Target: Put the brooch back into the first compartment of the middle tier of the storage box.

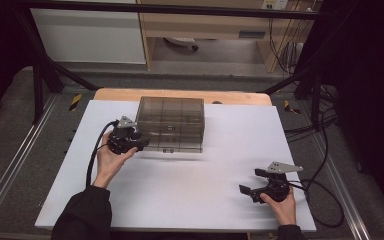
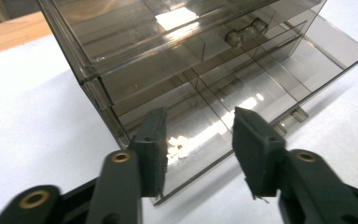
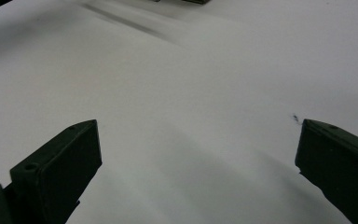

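The drawer box (image 2: 182,60) is cut off by the top edge of the left gripper view; whether the small pale thing (image 2: 179,148) lies inside the bottom drawer (image 2: 242,93) or is glare cannot be told; the box's contents in the high view are too small to make out.

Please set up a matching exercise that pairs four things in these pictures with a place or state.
1. left gripper
2. right gripper
3. bottom drawer
4. small white piece

a. lying in the drawer
b. over bare table, jaws wide open
c. pulled partly out
d. at the drawer's corner, jaws open

Pairs: 1-d, 2-b, 3-c, 4-a
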Motion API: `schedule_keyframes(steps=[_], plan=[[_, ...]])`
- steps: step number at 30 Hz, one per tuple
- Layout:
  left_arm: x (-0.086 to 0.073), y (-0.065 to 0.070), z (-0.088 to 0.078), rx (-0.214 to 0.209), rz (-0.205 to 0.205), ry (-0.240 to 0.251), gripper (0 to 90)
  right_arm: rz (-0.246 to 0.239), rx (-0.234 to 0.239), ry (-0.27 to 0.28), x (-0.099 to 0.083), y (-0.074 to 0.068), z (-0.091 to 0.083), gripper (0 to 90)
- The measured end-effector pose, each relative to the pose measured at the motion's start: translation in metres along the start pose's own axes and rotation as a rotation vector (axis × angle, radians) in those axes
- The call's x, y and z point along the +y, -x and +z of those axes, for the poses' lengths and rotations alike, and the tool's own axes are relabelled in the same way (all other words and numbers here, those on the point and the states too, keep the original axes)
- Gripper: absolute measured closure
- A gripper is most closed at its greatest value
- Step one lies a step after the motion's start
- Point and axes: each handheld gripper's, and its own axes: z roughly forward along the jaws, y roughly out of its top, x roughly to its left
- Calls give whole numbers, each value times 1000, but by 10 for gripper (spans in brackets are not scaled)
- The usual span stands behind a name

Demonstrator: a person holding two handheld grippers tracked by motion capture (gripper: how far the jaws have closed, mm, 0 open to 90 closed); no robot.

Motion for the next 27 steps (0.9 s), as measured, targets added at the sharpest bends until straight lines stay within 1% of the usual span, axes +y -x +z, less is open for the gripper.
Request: schedule_keyframes(steps=[4, 6, 8, 11, 13, 15, 16, 19, 22, 27], plan=[[-1, 1, -4, -2, 13, -13, 425, 0, 0, 1, 0, 0, 0, 6], [-2, 1, -6, 5, 18, -14, 375, -1, 0, 2, 0, 0, -1, 6], [-4, 2, -9, 1, 17, -20, 316, -1, -1, 1, 0, 0, 0, 6], [-7, 3, -13, 3, 20, -9, 235, 0, 0, 1, 0, 0, -1, 6], [-10, 4, -15, 4, 32, -3, 179, 3, 2, 1, 0, 0, -1, 6], [-15, 4, -17, -2, 30, 1, 139, 3, 1, 2, 0, 0, -1, 6], [-17, 4, -17, -7, 34, -5, 121, 3, 1, 2, 0, 0, -1, 6], [-24, 3, -20, -12, 38, -6, 83, 1, 1, 2, 0, 0, -1, 6], [-31, 2, -24, -12, 32, 7, 65, 4, 2, 0, 0, 0, -1, 6], [-44, -2, -32, 3, 22, 14, 45, 0, 0, 1, 0, 0, -1, 6]])
